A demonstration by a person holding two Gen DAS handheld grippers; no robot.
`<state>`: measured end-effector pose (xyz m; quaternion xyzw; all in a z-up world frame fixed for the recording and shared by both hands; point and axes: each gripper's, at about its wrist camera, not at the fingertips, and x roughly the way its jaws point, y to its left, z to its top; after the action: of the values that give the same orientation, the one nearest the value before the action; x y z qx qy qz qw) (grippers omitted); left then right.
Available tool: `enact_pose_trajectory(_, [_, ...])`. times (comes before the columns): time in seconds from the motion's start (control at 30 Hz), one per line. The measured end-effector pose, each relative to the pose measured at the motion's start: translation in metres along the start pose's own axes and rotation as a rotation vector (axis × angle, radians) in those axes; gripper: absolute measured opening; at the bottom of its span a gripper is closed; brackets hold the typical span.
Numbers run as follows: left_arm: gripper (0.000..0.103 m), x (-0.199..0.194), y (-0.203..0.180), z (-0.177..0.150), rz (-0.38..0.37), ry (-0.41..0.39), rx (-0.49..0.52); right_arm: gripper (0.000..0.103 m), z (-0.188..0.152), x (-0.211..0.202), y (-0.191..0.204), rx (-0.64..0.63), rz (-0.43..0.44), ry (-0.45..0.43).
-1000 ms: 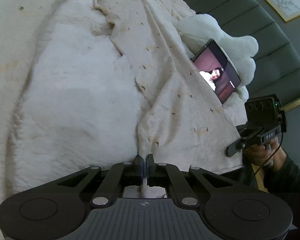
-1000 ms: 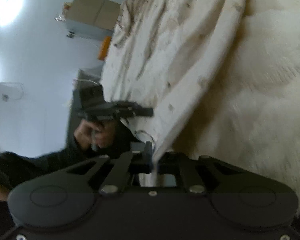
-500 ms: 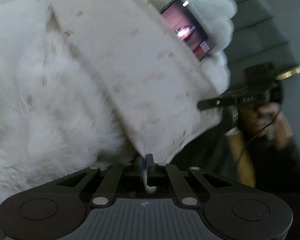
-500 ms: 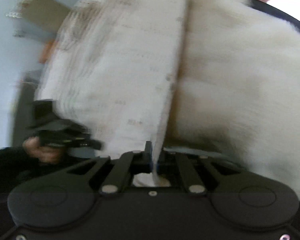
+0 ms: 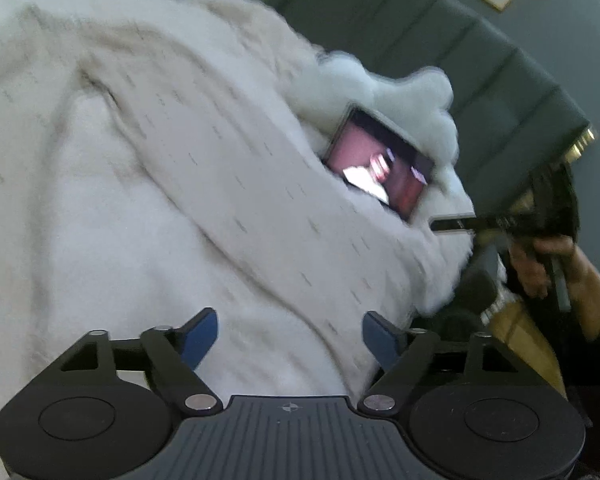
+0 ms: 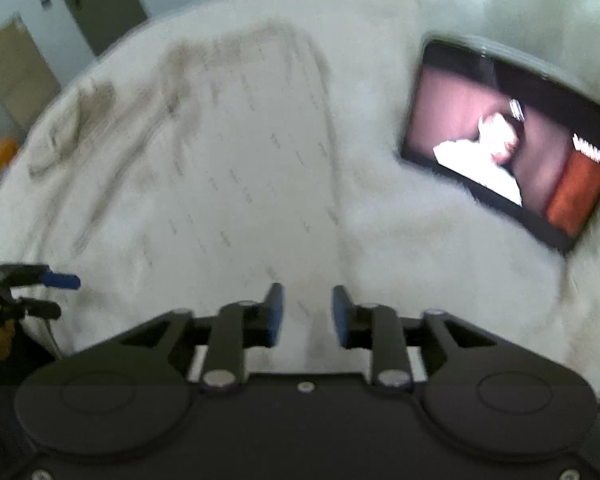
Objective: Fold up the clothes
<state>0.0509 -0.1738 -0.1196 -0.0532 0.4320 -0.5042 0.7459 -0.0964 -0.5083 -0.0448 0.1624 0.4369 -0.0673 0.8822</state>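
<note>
Both grippers now stand with fingers apart and empty, the left gripper wide, the right gripper narrower, having let go of the cream garment they pinched a second ago. It lies spread on the fluffy white blanket beside a lit tablet, so one fold seems laid down. Motion blur hides the garment's edges and type.

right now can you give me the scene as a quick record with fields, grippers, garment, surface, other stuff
left gripper: open, holding nothing, over the near edge of the garment
right gripper: open, holding nothing, over the garment
garment: cream cloth with small dark marks, lying spread on the blanket, wrinkled at the far left
blanket: white, fluffy, under the garment
tablet: screen lit, propped against the plush toy, right of the garment
plush toy: white, behind the tablet
image quality: both views blurred
</note>
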Motion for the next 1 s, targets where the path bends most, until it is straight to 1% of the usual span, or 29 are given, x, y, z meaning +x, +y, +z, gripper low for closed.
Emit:
enact_pose_trajectory(0.03, [0.083,-0.007,0.018,0.010,0.030,-0.018,-0.010,0.051,0.002,0.006,0.011,0.000,0.000,-0.012])
enact_pose_trajectory(0.13, [0.083,-0.027,0.073,0.039,0.118,-0.074,-0.040,0.052,-0.001,0.030,0.045,0.007,0.015,-0.017])
enact_pose_trajectory(0.2, [0.085,-0.041,0.110,0.059,0.178,-0.111,-0.060,0.052,-0.001,0.051,0.070,-0.016,0.015,-0.014])
enact_pose_trajectory(0.27, [0.088,-0.054,0.146,0.079,0.237,-0.148,-0.080,0.052,-0.001,0.065,0.089,-0.075,-0.022,-0.014])
enact_pose_trajectory(0.33, [0.088,-0.068,0.183,0.099,0.296,-0.185,-0.100,0.052,0.000,0.076,0.110,-0.140,-0.068,-0.015])
enact_pose_trajectory(0.4, [0.083,-0.082,0.219,0.118,0.355,-0.222,-0.120,0.052,0.008,0.079,0.124,-0.158,-0.079,-0.023])
enact_pose_trajectory(0.43, [0.078,-0.085,0.236,0.125,0.370,-0.230,-0.142,0.052,0.010,0.080,0.129,-0.150,-0.076,-0.024])
enact_pose_trajectory(0.47, [0.077,-0.085,0.251,0.130,0.370,-0.229,-0.175,0.052,0.013,0.081,0.132,-0.140,-0.071,-0.023])
enact_pose_trajectory(0.5, [0.077,-0.082,0.267,0.134,0.352,-0.224,-0.212,0.052,0.014,0.083,0.135,-0.128,-0.066,-0.021])
enact_pose_trajectory(0.57, [0.077,-0.071,0.291,0.136,0.265,-0.216,-0.298,0.052,0.015,0.089,0.144,-0.077,-0.034,-0.019])
enact_pose_trajectory(0.6, [0.077,-0.069,0.298,0.136,0.250,-0.214,-0.336,0.052,0.014,0.091,0.148,-0.054,-0.017,-0.019])
enact_pose_trajectory(0.63, [0.074,-0.064,0.305,0.136,0.245,-0.204,-0.375,0.051,0.013,0.095,0.152,-0.031,-0.003,-0.021])
enact_pose_trajectory(0.7, [0.056,-0.054,0.312,0.137,0.264,-0.184,-0.417,0.051,0.011,0.104,0.162,0.000,0.002,-0.045])
enact_pose_trajectory(0.77, [0.009,-0.047,0.315,0.136,0.274,-0.175,-0.444,0.051,0.010,0.114,0.172,0.023,0.003,-0.072])
enact_pose_trajectory(0.8, [0.000,-0.044,0.315,0.136,0.264,-0.178,-0.457,0.051,0.010,0.118,0.175,0.029,0.002,-0.078])
enact_pose_trajectory(0.83, [0.001,-0.043,0.312,0.135,0.275,-0.192,-0.450,0.051,0.011,0.127,0.180,0.043,0.007,-0.080])
enact_pose_trajectory(0.93, [0.000,-0.048,0.299,0.139,0.396,-0.257,-0.381,0.050,0.015,0.150,0.193,0.077,0.029,-0.079])
enact_pose_trajectory(1.0, [0.001,-0.050,0.289,0.143,0.432,-0.277,-0.344,0.050,0.020,0.161,0.201,0.088,0.049,-0.081])
